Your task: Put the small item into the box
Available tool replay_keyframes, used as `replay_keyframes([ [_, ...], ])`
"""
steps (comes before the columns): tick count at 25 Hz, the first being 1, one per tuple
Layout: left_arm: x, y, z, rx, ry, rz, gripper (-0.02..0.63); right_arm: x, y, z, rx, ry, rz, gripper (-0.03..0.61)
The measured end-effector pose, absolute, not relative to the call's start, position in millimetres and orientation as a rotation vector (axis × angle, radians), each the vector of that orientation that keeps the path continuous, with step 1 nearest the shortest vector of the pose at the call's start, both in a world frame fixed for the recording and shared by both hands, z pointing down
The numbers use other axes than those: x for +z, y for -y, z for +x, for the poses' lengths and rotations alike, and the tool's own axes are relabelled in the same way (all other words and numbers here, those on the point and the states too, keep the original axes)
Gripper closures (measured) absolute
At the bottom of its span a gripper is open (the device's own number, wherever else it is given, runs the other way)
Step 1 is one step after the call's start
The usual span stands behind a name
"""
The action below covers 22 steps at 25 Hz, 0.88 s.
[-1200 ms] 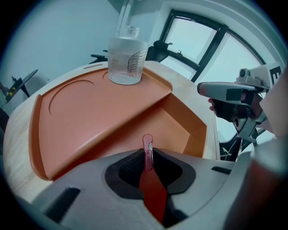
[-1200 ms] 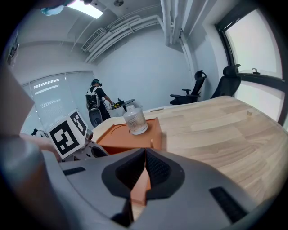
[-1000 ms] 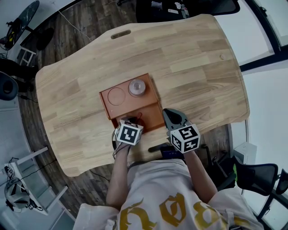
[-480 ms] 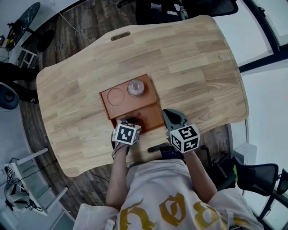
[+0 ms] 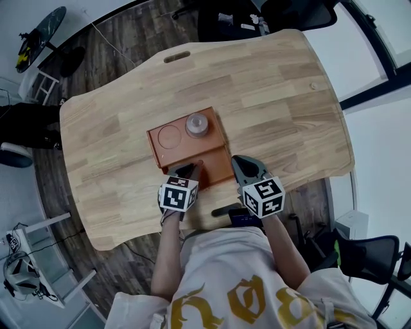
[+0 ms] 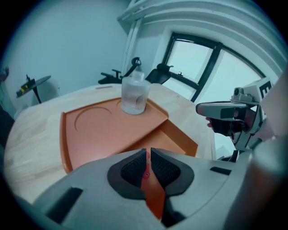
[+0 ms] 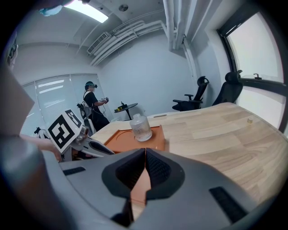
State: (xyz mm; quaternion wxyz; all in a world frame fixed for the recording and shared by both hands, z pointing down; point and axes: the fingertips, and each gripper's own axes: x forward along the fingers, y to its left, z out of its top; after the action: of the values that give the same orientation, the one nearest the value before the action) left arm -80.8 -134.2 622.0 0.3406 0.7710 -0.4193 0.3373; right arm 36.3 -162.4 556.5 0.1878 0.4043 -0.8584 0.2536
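Observation:
An orange box (image 5: 168,156) lies on the wooden table, with a flat top panel and a lower open compartment (image 5: 217,168) on its near side. A clear small jar (image 5: 196,124) stands in one round recess of the panel (image 6: 133,95). My left gripper (image 5: 188,171) hovers over the box's near edge, shut on a tiny red item (image 6: 146,173) that barely shows between the pads. My right gripper (image 5: 246,168) hangs just right of the box, shut with nothing in it (image 7: 145,167).
An empty round recess (image 5: 169,137) lies left of the jar. The table's near edge (image 5: 212,222) runs right under both grippers. Office chairs (image 5: 270,13) stand beyond the far edge, and a person (image 7: 92,107) stands in the background.
My left gripper has drawn back a little toward me and to the left, still over the box's near edge. The right gripper has stayed put.

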Motion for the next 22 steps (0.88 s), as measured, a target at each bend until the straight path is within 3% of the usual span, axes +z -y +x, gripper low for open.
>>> replay_keyframes([
  [7,570,138,-95,0.718,1.263,2.113,0.601,532,154,28,0.651,2.471,1.142,0.566],
  [16,493,125,-110,0.272,1.380,2.227,0.604,501,135,19,0.542,2.531,1.140,0.566],
  [22,454,108,-119,0.163,1.522,2.306,0.604,477,123,14,0.483,2.593,1.140,0.566],
])
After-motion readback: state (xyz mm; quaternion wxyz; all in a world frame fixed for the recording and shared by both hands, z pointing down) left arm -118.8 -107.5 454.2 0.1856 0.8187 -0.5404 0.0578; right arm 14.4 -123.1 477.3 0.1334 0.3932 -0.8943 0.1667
